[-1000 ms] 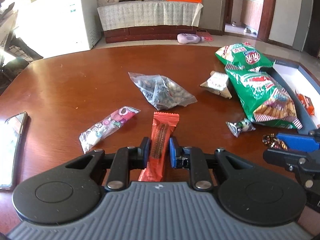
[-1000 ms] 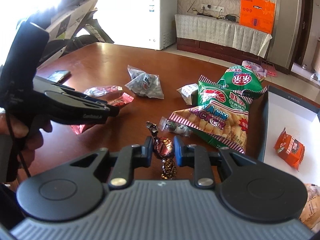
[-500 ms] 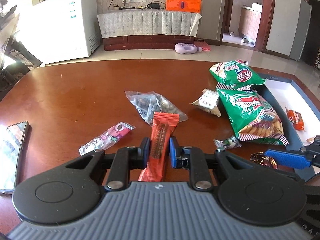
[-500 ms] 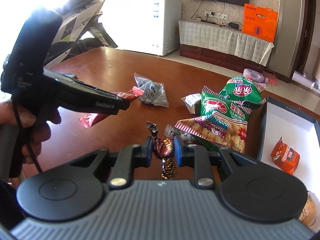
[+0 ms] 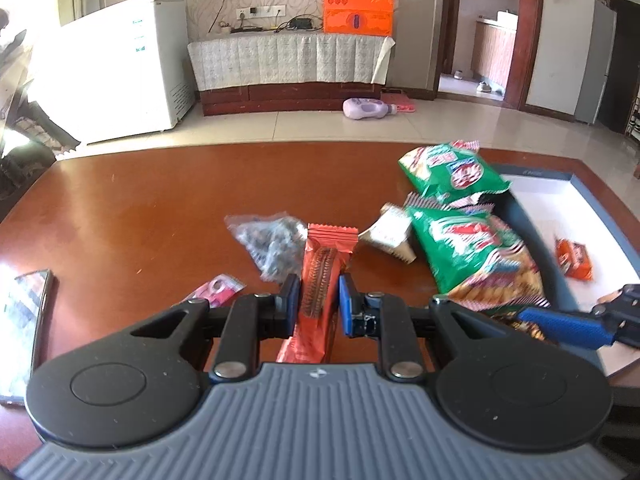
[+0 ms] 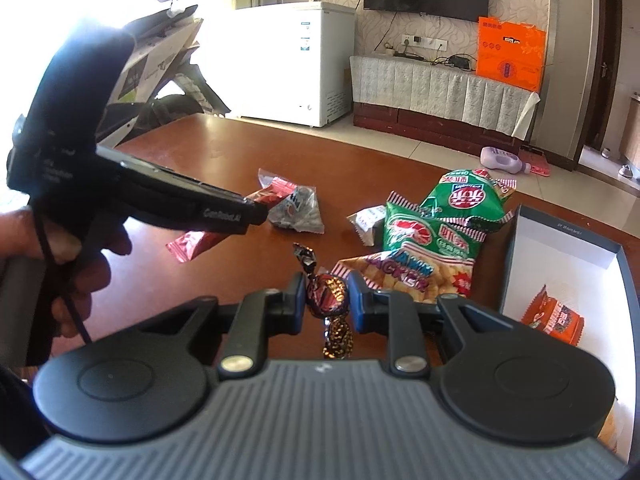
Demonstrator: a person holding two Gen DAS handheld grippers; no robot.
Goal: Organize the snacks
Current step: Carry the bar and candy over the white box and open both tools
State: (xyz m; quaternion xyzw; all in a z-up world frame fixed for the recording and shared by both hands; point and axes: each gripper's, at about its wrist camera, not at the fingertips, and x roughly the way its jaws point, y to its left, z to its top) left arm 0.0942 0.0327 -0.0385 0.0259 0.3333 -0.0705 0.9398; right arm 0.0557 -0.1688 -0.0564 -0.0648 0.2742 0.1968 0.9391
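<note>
Pinching a red snack bar [image 5: 318,280] above the table [image 5: 140,208], the left gripper [image 5: 319,300] grips only its narrow middle, so the slick wrapper may slide out. The right gripper [image 6: 326,300] squeezes a wrapped candy [image 6: 326,294] near the box [image 6: 568,248]; its twisted foil could slip, dropping short beside the green bags [image 6: 436,236].

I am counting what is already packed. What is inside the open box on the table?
Inside the box, one orange snack packet lies on the white floor. The gripper body covers the near end.
</note>
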